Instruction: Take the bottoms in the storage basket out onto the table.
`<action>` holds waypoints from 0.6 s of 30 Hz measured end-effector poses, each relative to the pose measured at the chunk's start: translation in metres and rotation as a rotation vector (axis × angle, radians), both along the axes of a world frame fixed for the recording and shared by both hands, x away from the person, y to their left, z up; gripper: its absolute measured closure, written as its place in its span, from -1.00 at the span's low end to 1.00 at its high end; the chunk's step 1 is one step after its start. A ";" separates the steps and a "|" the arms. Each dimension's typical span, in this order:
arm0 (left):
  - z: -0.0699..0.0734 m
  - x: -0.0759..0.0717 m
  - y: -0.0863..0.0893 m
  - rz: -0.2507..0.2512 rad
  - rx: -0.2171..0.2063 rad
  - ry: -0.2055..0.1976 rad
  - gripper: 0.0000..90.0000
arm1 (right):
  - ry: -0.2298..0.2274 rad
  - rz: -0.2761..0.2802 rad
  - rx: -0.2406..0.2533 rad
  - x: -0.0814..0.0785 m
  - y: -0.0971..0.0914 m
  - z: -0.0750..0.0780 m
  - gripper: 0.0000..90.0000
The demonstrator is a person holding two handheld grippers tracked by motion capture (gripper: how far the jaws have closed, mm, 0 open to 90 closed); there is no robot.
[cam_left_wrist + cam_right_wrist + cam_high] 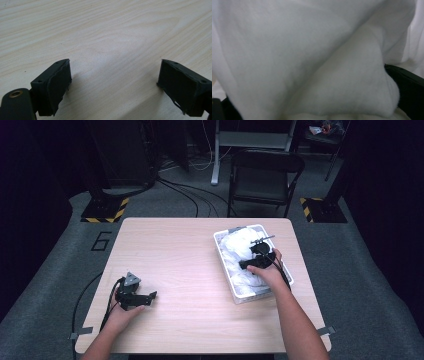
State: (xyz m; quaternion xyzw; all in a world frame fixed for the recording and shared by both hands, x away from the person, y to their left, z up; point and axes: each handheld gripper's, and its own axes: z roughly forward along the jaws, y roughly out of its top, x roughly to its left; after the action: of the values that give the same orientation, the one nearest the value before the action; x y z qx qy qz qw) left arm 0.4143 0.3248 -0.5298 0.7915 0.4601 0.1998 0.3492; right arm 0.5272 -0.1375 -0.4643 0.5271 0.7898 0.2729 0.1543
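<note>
At the lower left of the high view I have my left hand [121, 312] around the black left gripper [150, 296], which lies low on the pale wooden table [175, 265] with its nose pointing toward the right of the frame. In the left gripper view its two black jaws stand wide apart at the bottom corners, with bare wood grain between them and nothing held.

Moving right in the high view, a white rectangular plastic basket [223, 262] sits on the right half of the table, set at a slight angle, and it is heaped with crumpled white cloth [236, 251]. My right hand [270, 270] reaches into that basket, holding the black right gripper [250, 265] down against the cloth near the basket's middle.

In the right gripper view, soft white fabric folds drape over most of the frame, with dark jaw parts at the lower left and right edges. I cannot tell whether the jaws have closed on the cloth.

At the top of the high view, a dark folding chair [265, 175] stands beyond the table.
</note>
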 end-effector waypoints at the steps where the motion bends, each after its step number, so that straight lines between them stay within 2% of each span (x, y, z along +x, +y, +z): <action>1: 0.000 0.000 0.000 0.000 0.000 0.000 -0.76 | 0.008 0.005 0.001 0.001 0.000 -0.001 -1.00; 4: 0.000 0.000 0.000 0.000 -0.001 0.002 -0.76 | 0.025 0.021 0.020 0.002 0.004 -0.001 -1.00; 8: 0.000 0.000 0.000 0.000 -0.002 0.002 -0.76 | 0.039 0.051 0.001 0.003 0.014 0.003 -1.00; 13: 0.000 0.000 0.000 0.000 -0.001 0.002 -0.76 | 0.037 0.042 -0.043 0.005 0.028 -0.002 -1.00; 18: 0.000 0.000 0.000 0.000 -0.001 0.002 -0.76 | 0.053 0.045 -0.083 0.007 0.028 -0.008 -1.00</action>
State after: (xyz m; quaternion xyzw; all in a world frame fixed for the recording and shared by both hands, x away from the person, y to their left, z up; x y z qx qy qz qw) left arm 0.4144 0.3248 -0.5297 0.7915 0.4603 0.1988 0.3494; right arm 0.5343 -0.1091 -0.4726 0.5093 0.8160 0.2293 0.1488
